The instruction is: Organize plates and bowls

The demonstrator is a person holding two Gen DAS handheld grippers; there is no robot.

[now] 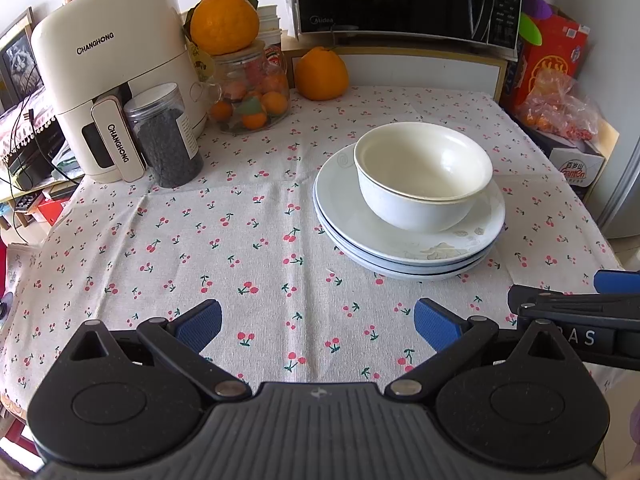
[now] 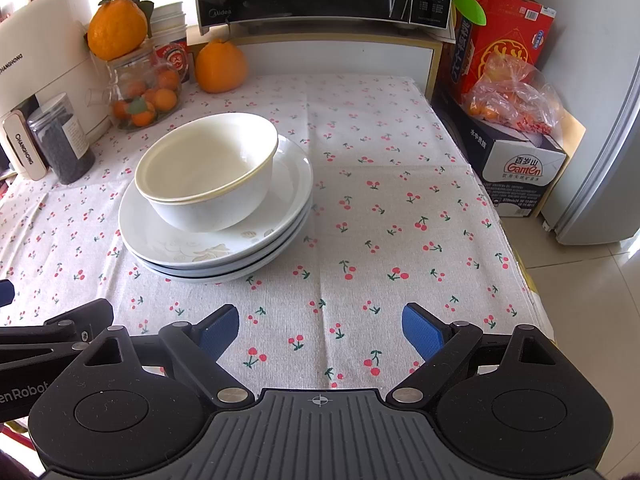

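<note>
1. Left gripper (image 1: pixel 316 326): jaws wide, holding nothing, above bare tablecloth (image 1: pixel 240 240).
2. Nested bowls (image 1: pixel 424 176) sit on the plate stack (image 1: pixel 408 256), at 1 o'clock from the left gripper.
3. Glazed ceramic: probably stiff, slick, chippable, fairly heavy. Pinch the bowl rim; take plates by the edge.
4. Right gripper (image 2: pixel 320 332): wide open, empty; stack at 11 o'clock.

Both wrist views look down, sharing stacked dishes (image 1: pixel 408 216).

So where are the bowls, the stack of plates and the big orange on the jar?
bowls (image 1: pixel 424 172): left wrist view, inside of the top bowl.
stack of plates (image 1: pixel 348 208): left wrist view, bare rim of the top plate.
orange (image 2: pixel 116 28): right wrist view, middle of its peel.
</note>
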